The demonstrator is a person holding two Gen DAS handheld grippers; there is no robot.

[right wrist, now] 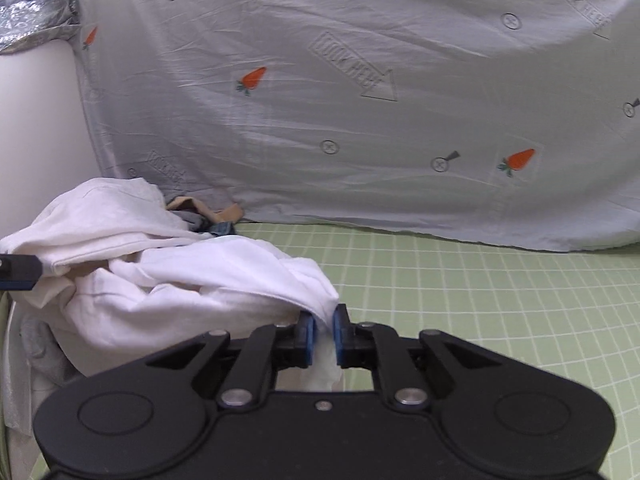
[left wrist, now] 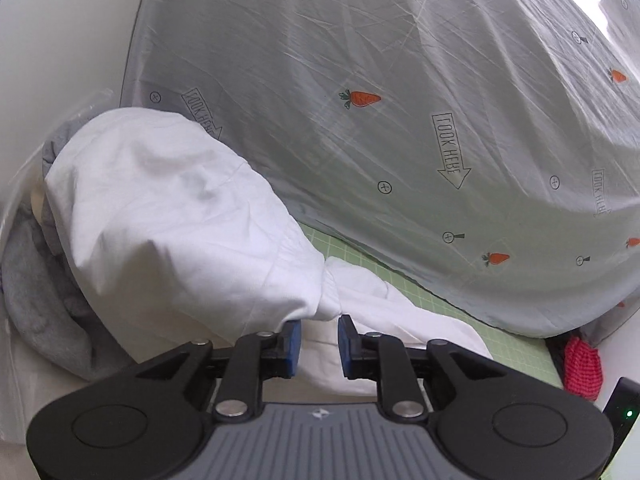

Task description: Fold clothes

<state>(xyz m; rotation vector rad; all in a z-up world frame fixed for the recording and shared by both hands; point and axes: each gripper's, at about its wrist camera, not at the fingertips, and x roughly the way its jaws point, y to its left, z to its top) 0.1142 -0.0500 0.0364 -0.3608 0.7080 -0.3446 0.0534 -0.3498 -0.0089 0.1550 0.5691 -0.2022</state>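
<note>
white garment [right wrist: 172,280] lies bunched in a heap at the left side of the green grid mat [right wrist: 480,300], partly draped over a pile of other clothes; seen from the left wrist cam it billows up as a big rounded fold [left wrist: 160,200] w/ a narrower part trailing down toward the mat

right gripper [right wrist: 324,336] is clenched on a pinch of the white fabric at the heap's right end, blue pads [right wrist: 342,336] pressing the cloth from both sides, a tuft poking out below btwn the jaws. left gripper [left wrist: 318,342] is released, jaws apart w/ a clear gap, blue pads [left wrist: 294,344] just at the lower edge of the white fold, cloth right in front of them but not pinched; its tip also shows at the left edge of the right cam [right wrist: 20,272], beside the heap

under/behind the white piece: grey fleecy clothes [left wrist: 36,280] at far left, and tan + dark blue bits [right wrist: 216,218] peeking out at the back of the pile. red knit item [left wrist: 582,364] sits at the mat's right edge in the left cam

behind everything hangs a pale grey sheet [right wrist: 360,120] printed w/ carrots, "look here" arrows and small crossed circles, its bottom edge meeting the mat. white wall [right wrist: 36,140] to the left, crinkly silver material [right wrist: 32,20] up in the top left corner
</note>
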